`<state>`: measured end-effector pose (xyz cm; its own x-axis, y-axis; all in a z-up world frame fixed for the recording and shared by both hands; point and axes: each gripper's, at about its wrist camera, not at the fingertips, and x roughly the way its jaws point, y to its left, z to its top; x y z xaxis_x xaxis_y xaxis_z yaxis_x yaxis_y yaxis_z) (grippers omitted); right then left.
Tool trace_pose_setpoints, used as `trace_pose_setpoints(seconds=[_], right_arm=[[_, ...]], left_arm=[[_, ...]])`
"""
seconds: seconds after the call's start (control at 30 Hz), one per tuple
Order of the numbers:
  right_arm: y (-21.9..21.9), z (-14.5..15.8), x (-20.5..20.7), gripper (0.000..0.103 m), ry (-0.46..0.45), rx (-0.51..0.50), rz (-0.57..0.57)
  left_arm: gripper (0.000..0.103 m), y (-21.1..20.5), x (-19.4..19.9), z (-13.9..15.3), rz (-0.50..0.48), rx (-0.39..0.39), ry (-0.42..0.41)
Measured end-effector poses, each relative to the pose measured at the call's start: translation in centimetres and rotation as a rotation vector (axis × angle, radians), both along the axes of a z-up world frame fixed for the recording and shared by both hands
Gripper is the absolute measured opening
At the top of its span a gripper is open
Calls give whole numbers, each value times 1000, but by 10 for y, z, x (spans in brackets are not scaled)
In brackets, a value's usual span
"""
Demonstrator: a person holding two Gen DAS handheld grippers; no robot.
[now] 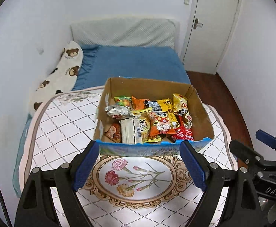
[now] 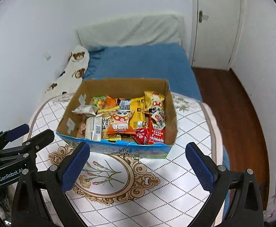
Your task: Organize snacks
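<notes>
An open cardboard box (image 1: 202, 113) with a blue printed front stands on a quilted mat with a flower medallion (image 1: 134, 177); it also shows in the right wrist view (image 2: 77, 117). It holds several snack packets, among them an orange panda packet (image 1: 161, 125) (image 2: 121, 124), a red packet (image 2: 157, 132) and a silver packet (image 1: 119, 111). My left gripper (image 1: 139, 168) is open and empty, just short of the box's front wall. My right gripper (image 2: 138, 172) is open and empty, also in front of the box. Each gripper shows at the edge of the other's view.
The mat (image 2: 185, 128) lies on a bed with a blue sheet (image 1: 138, 64). A bear-print pillow (image 1: 62, 75) lies along the left wall. A white headboard cushion (image 1: 124, 32) stands behind. A white door (image 1: 213, 22) and wooden floor (image 2: 232, 113) are on the right.
</notes>
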<state>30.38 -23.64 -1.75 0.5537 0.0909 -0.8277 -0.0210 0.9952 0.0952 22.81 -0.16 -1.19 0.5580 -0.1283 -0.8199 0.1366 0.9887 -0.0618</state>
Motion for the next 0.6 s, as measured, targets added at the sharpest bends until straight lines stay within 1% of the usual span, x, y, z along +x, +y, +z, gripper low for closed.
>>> trace_pose_setpoints(seconds=[0.2, 0.27, 0.4, 0.6], right_arm=[[5, 29, -45, 103, -79, -40, -8], [6, 36, -59, 103, -83, -30, -8], [10, 49, -82, 103, -106, -47, 1], [15, 62, -104, 103, -139, -70, 6]], left_arm=[[87, 8, -37, 18, 17, 21, -61], [87, 10, -50, 23, 17, 22, -78], [87, 10, -72, 31, 11, 37, -99], [87, 12, -94, 39, 10, 34, -119]])
